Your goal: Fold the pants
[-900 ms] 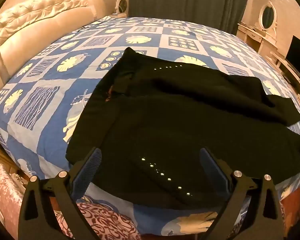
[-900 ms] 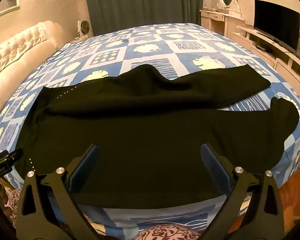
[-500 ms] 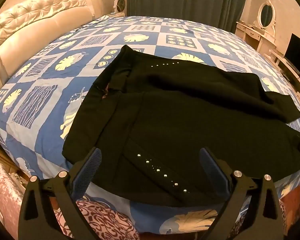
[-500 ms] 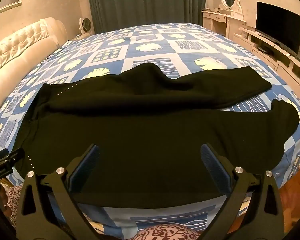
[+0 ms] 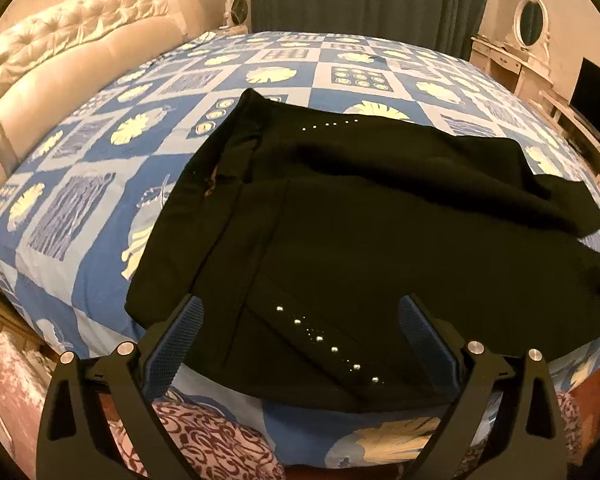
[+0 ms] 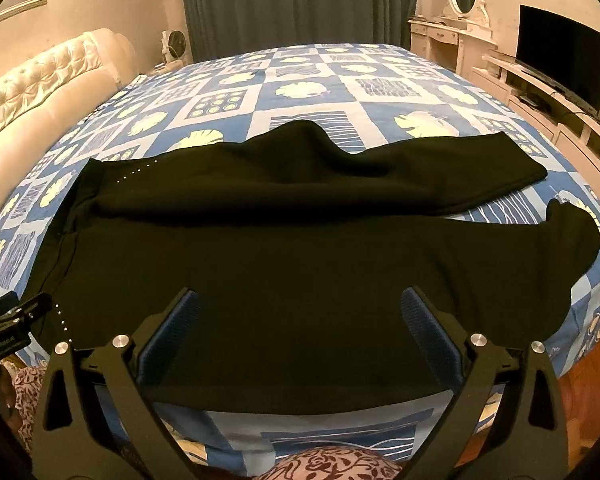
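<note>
Since the earlier frames the left view has closed in a little on the waistband end of the pants, while the right view is nearly unchanged. The black, soft-knit pants (image 6: 284,264) lie spread lengthwise across the near edge of the bed with its blue and white patchwork leaf-print cover (image 6: 308,92), filling the middle and lower part of both frames. Their waistband sits at the left, the two legs run to the right and part at the cuffs, and a row of small silver studs (image 5: 328,344) marks the near hip. The left tool (image 5: 298,334) and the right tool (image 6: 300,330) both hover spread wide, holding nothing. The fold looks not yet begun; next, each tool likely needs to pinch one edge and carry one leg over the other.
</note>
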A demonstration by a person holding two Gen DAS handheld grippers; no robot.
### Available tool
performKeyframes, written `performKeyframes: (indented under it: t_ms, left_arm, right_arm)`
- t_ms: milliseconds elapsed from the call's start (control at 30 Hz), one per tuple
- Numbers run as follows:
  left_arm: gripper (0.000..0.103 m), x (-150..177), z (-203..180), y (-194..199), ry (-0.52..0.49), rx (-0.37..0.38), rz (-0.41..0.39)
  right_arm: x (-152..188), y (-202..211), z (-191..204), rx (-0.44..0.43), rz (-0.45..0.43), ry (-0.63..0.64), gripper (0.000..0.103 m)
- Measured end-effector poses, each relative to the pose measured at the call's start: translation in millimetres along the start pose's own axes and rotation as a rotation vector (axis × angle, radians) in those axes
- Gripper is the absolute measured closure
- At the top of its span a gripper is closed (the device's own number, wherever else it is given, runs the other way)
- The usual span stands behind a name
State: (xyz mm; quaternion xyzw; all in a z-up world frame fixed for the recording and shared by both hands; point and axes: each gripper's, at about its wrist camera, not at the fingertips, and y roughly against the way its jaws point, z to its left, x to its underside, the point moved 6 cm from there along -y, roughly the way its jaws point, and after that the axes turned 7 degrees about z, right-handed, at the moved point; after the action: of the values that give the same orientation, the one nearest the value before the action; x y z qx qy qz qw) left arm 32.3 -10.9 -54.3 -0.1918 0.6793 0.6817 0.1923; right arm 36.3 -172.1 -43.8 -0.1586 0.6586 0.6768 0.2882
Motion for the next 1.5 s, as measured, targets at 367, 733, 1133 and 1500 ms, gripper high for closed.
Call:
performKeyframes:
  t_ms: [367,733,1133,1500]
  left_arm:
    - [0.006,-1.4,1.9,-1.7,0.015,0.006,-0.001]
    - [0.006,-0.9,-2.9,0.9,0.002,0.031,-0.014]
    - [0.006,0.5,-4.1,-1.2,0.008,0.051,-0.009]
    - [0.006,0.1,-9.0,-6.6,-0.004,0.078,0.013]
  right_arm:
    - [1.6,-1.2,1.6,-0.002,0.004,0.000,0.002]
    - [1.6,-2.8,3.1,-0.012,0.012,-0.003,0.002]
    - [-6.8,1.6,-17.2,-0.046,0.036,-0.061,0.002]
    - [-39.1,22.6,-114.6,-0.272,0.005,-0.219,0.002]
